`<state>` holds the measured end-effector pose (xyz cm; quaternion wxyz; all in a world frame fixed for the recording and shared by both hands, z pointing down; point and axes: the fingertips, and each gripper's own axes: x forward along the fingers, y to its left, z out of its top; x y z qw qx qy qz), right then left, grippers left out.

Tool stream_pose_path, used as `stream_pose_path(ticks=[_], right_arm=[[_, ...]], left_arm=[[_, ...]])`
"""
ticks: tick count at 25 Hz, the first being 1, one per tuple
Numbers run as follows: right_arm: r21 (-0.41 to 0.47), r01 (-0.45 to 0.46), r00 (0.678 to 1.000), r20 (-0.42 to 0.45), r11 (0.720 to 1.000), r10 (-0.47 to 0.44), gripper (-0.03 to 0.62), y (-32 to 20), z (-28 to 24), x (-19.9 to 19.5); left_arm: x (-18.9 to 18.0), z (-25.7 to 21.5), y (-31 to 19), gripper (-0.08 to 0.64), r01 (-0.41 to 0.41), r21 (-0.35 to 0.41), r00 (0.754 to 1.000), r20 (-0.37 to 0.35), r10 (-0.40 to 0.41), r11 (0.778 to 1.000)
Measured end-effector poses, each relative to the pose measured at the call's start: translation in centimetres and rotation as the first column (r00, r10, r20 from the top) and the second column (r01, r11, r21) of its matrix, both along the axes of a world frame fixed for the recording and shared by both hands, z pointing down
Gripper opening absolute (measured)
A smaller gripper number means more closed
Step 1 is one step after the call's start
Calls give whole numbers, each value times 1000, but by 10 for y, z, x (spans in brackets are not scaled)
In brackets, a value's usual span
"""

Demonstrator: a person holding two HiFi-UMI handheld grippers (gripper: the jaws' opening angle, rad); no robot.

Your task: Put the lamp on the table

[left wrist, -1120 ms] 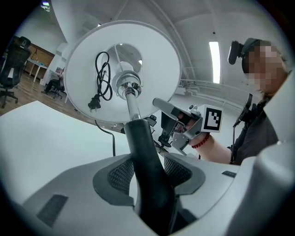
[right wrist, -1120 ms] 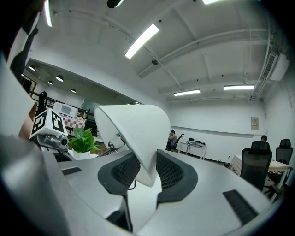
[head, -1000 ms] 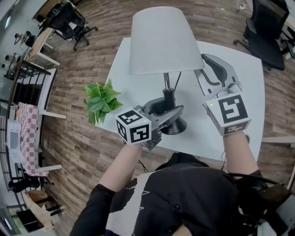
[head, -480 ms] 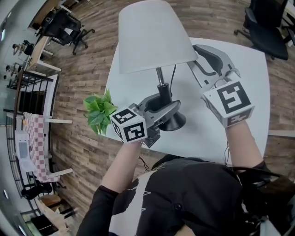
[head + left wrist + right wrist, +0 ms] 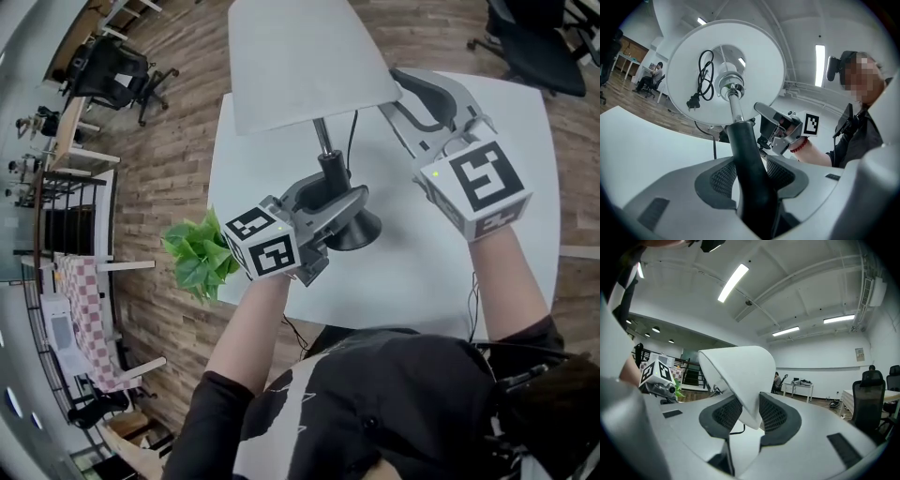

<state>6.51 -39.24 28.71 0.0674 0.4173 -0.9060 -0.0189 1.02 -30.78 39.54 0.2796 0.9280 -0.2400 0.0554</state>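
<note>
The lamp has a white shade (image 5: pixel 300 66), a black stem (image 5: pixel 333 173) and a round black base (image 5: pixel 361 230). The base is over the near part of the white table (image 5: pixel 412 272); I cannot tell whether it rests there. My left gripper (image 5: pixel 330 195) is shut on the stem (image 5: pixel 745 154), its pads on either side. My right gripper (image 5: pixel 394 94) has the shade's rim (image 5: pixel 740 371) between its pads; those jaws are opening, and the pads still touch the rim. A coiled cord and plug (image 5: pixel 701 79) hang inside the shade.
A green plant (image 5: pixel 197 258) stands just off the table's left edge, close to my left gripper. Wooden floor surrounds the table. Black office chairs (image 5: pixel 534 47) stand at the far right and another chair (image 5: pixel 112 66) at the far left.
The shade has swung up and left in the head view, and both grippers have gone with it. The left grip on the stem is unchanged.
</note>
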Motion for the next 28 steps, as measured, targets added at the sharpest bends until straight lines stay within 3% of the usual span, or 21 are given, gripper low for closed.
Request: stream_pose_path(ticks=[14, 28], right_arm=[[9, -129, 987, -91, 992, 129, 118, -53, 32, 17], [-15, -145, 984, -107, 989, 143, 126, -51, 53, 25]], left_arm=[[7, 35, -65, 204, -76, 0, 997, 33, 76, 997], [19, 68, -71, 204, -86, 12, 994, 63, 85, 996]])
